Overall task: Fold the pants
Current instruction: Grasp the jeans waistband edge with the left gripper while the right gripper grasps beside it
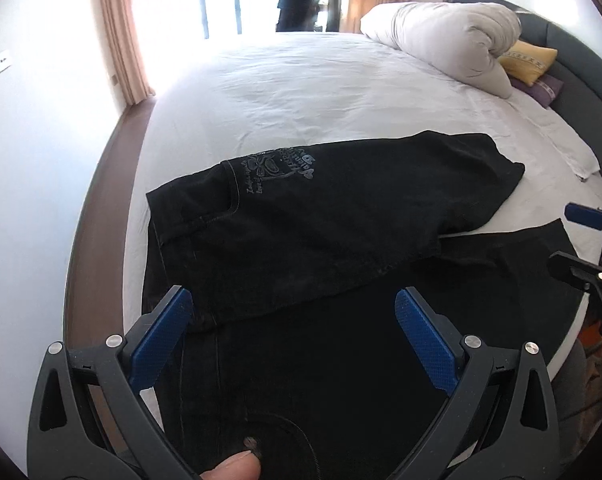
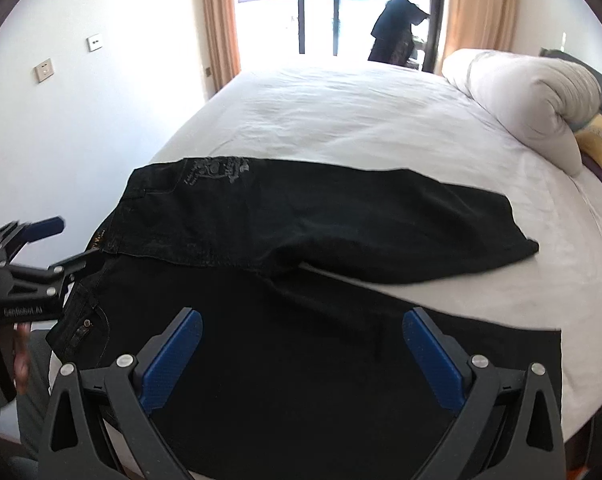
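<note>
Black pants [image 1: 321, 216] lie spread on the white bed [image 1: 321, 92], waistband at the left, the two legs running right and splitting apart near the hems. A grey print sits near the far pocket. My left gripper [image 1: 293, 312] is open and empty, hovering over the waist end of the near leg. My right gripper [image 2: 301, 336] is open and empty above the near leg [image 2: 301, 360]. The pants also show in the right wrist view [image 2: 321, 216]. The left gripper appears at the left edge of the right wrist view [image 2: 41, 248], the right gripper at the right edge of the left wrist view [image 1: 581, 240].
A rolled white duvet [image 1: 453, 36] and a yellow cushion [image 1: 529, 60] lie at the head of the bed, far right. A window with beige curtains [image 2: 221, 20] stands beyond the bed, with a dark figure [image 2: 397, 28] in front of it. A white wall runs along the left.
</note>
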`<state>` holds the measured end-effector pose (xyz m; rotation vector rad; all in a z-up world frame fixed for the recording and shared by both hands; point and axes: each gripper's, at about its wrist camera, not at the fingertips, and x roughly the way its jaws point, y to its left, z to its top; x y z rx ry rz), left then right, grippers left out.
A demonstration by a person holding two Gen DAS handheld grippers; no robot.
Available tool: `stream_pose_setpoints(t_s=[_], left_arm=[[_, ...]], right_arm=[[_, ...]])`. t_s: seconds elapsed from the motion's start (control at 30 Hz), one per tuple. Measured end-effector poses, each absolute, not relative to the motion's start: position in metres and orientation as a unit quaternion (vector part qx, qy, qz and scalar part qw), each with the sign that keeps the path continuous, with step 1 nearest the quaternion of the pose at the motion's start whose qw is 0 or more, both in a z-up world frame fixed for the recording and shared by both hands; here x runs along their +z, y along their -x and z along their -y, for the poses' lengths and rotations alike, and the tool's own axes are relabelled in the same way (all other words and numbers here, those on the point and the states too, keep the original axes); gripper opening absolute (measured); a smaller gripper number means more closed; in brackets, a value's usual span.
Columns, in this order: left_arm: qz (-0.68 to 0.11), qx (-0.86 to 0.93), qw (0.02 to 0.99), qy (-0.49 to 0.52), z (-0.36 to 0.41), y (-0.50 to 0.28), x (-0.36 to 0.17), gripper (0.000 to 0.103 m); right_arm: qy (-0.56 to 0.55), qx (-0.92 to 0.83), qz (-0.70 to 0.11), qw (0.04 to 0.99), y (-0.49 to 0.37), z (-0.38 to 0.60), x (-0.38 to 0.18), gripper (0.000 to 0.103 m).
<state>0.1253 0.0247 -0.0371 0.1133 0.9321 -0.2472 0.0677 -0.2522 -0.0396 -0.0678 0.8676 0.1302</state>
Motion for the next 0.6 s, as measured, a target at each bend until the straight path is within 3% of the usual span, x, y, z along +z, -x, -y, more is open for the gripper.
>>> stream_pose_setpoints(t_s=[0.2,0.33,0.53,0.6], left_arm=[[-0.476,-0.097,0.865,-0.122,-0.046,-0.248,-0.047,0.103],[-0.509,-0.14,0.838,-0.136,-0.051,-0.32,-0.064,0.103],[-0.542,-0.191,0.798,-0.179,-0.052,-0.37,-0.095,0.103],[-0.552,-0.21,0.787,-0.177,-0.052,-0.379,-0.102,0.096]], right_arm=[[0.071,0.13,-0.393,0.908,-0.122,0.274,-0.025,0.103],[0.083,0.171,-0.395,0.899,-0.159,0.285,-0.028,0.096],[0.104,0.22,-0.415,0.877,-0.207,0.298,-0.046,0.087],[0.101,0.227,-0.421,0.872,-0.221,0.303,-0.052,0.085]])
